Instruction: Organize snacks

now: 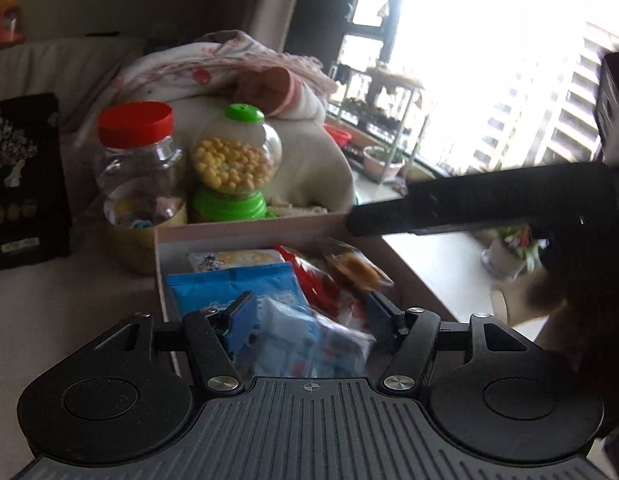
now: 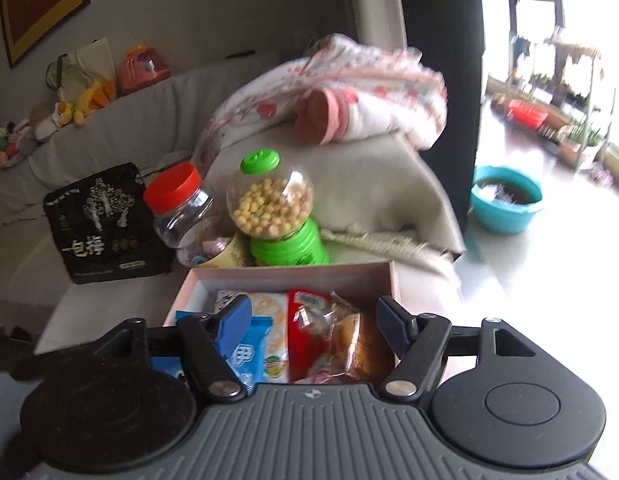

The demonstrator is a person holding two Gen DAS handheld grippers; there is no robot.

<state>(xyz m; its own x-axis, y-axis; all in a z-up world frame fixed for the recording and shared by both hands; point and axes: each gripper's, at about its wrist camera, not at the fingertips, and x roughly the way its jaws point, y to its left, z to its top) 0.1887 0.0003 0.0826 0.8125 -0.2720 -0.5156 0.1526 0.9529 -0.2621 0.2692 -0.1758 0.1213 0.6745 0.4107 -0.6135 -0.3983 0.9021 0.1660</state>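
A pale pink box on the sofa holds snacks. In it are a blue packet, a cracker packet, a red packet and a clear bag with an orange pastry. My left gripper stands wide over the box's near end. A clear packet of blue and white sweets lies between its fingers, and the pads do not visibly squeeze it. My right gripper hovers open over the box, gripping nothing. Its black body crosses the left wrist view.
Behind the box stand a red-lidded clear jar and a green candy dispenser. A black bag leans to the left. A folded blanket lies behind, and a teal basin sits on the floor at the right.
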